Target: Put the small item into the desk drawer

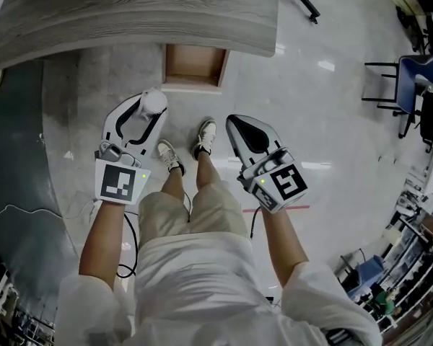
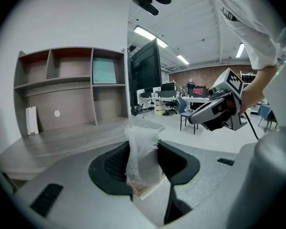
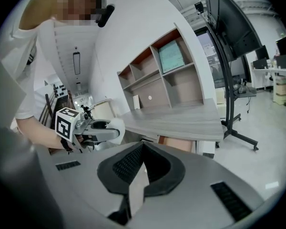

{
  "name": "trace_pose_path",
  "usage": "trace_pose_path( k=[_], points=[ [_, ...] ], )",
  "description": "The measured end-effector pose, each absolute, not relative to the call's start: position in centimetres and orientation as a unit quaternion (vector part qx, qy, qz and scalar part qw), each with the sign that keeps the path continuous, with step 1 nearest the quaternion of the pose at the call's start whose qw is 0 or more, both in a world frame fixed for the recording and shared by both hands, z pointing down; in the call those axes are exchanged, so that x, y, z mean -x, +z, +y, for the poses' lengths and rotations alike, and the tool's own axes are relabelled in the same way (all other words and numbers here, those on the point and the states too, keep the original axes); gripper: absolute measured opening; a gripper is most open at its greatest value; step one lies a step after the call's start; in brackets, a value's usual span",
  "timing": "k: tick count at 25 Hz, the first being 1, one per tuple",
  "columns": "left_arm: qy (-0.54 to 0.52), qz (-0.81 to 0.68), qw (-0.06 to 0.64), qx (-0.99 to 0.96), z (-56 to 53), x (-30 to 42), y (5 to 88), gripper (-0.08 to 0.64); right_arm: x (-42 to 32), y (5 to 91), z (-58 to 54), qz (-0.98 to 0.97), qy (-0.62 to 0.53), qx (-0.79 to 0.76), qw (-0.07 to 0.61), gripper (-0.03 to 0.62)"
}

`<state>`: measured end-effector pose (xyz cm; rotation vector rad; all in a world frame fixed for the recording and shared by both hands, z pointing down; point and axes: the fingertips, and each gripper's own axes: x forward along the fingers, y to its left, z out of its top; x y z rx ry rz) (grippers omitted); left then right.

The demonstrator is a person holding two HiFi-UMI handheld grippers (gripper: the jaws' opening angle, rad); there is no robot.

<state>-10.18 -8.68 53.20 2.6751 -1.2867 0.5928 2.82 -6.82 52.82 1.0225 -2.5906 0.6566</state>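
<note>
**Small item clamped in left gripper**

The left gripper pinched the small item, white and mesh-wrapped, upright between its jaws. The right gripper, to its right, was closed on nothing. Farther off, the drawer stood open under the desk's near edge.

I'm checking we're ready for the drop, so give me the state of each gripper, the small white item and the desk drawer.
left gripper: shut on the small white item.
small white item: clamped between the left jaws, its top sticking out past them.
right gripper: shut, nothing between its jaws.
desk drawer: pulled open under the desk, nothing visible inside.
</note>
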Motion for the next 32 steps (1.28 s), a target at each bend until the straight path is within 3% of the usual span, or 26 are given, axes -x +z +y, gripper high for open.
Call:
trace_pose_path(
  k=[21,32],
  points=[
    [0.35,-0.302,0.024,-0.886,-11.8,5.1,66.0,0.158,-4.0,61.5,-6.7,-0.883,0.271,-0.36,0.129,-0.002],
    [0.403,-0.258,0.045,-0.877,-12.9,4.2,71.7,0.158,-4.1,63.6,-5.6,-0.873,0.287,-0.367,0.147,-0.002]
  ],
)
